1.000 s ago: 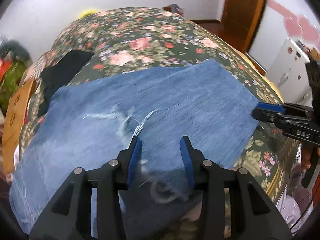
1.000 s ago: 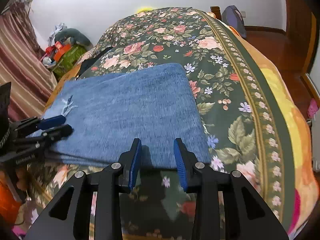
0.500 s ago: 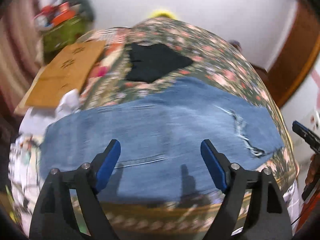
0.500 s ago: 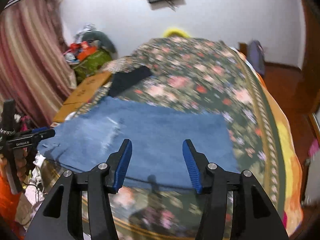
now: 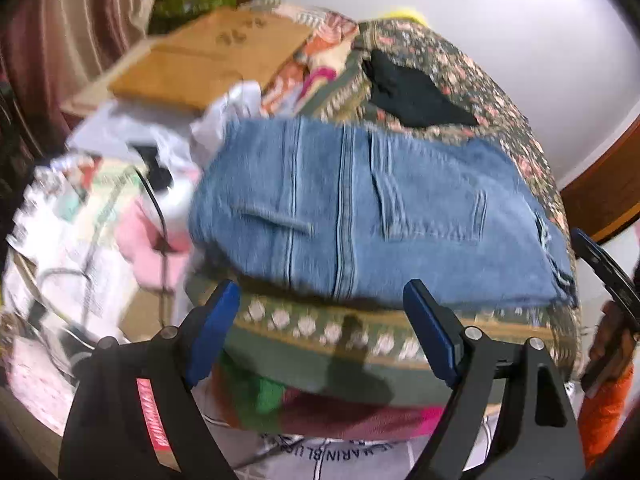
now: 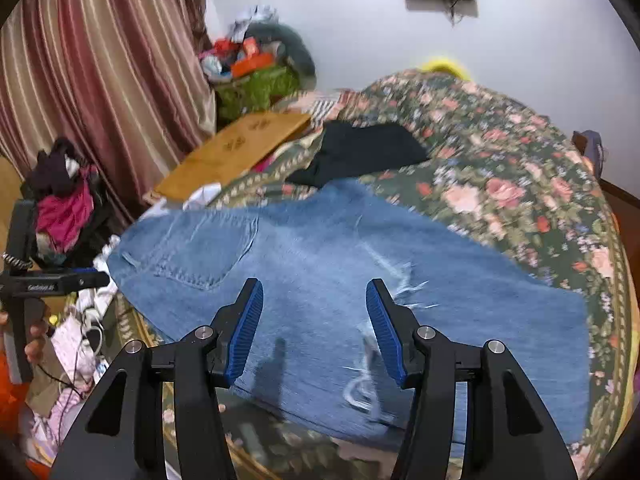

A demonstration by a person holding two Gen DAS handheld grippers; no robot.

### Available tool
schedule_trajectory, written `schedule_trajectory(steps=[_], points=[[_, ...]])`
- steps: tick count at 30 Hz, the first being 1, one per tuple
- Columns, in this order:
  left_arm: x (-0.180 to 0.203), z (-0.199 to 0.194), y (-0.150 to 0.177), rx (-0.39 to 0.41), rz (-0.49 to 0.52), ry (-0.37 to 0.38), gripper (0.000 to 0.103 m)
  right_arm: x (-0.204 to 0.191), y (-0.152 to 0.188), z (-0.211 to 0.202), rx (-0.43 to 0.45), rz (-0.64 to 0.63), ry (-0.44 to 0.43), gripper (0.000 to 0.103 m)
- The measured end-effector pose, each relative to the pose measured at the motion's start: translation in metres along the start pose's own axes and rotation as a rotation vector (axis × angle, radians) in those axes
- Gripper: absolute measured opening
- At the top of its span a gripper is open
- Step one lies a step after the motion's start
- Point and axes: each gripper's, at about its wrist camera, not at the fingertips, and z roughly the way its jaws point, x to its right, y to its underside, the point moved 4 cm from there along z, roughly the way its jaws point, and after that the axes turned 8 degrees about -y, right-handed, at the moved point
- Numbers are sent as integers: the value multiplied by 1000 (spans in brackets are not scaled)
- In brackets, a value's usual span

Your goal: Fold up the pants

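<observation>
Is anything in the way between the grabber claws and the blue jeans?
No, nothing visible blocks either one. The left gripper hangs open just off the bed's edge, facing the jeans. The right gripper is open right above the jeans. The black garment lies farther back on the bedspread.

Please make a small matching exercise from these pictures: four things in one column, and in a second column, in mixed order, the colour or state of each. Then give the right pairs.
Things:
1. jeans
2. dark garment
3. left gripper
4. bedspread

Descriptions:
A. open, holding nothing, off the near edge of the bed
B. green with a pink flower pattern
C. black, lying on the bed beyond the denim
D. blue, spread flat, with a frayed rip

Pairs: 1-D, 2-C, 3-A, 4-B
</observation>
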Motion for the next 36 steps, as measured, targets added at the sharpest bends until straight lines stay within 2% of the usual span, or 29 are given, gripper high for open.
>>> schedule_trajectory(steps=[5,7,9,13,16,18,20,22,26,33,34,36], points=[[0,30,18,-106,-58,159,84,-3,10,31,-102,-10,42,50],[-1,31,19,-92,-75,189,89,0,17,42,-151,-11,78,50],[-1,32,18,-84,-99,244,97,3,22,45,-156,-2,85,54],[-5,31,13,-86,-140,288,98,5,22,43,-160,26,75,57],[-18,21,3,-48,-194,295,98,4,23,43,-162,17,84,57],[-21,20,-1,-48,-226,344,98,4,22,44,-165,16,86,58],[-22,29,-1,-80,-260,392,98,4,23,45,-164,18,85,58],[-19,41,1,-101,-259,378,98,4,22,46,-164,21,85,59],[-11,50,1,-89,-227,340,98,5,22,46,-163,22,83,59],[-16,71,-13,-84,-288,320,97,6,22,47,-158,29,76,60],[-15,73,-16,-78,-289,300,95,6,21,47,-157,30,76,60],[-15,76,-20,-66,-284,232,77,6,21,47,-155,33,74,60]])
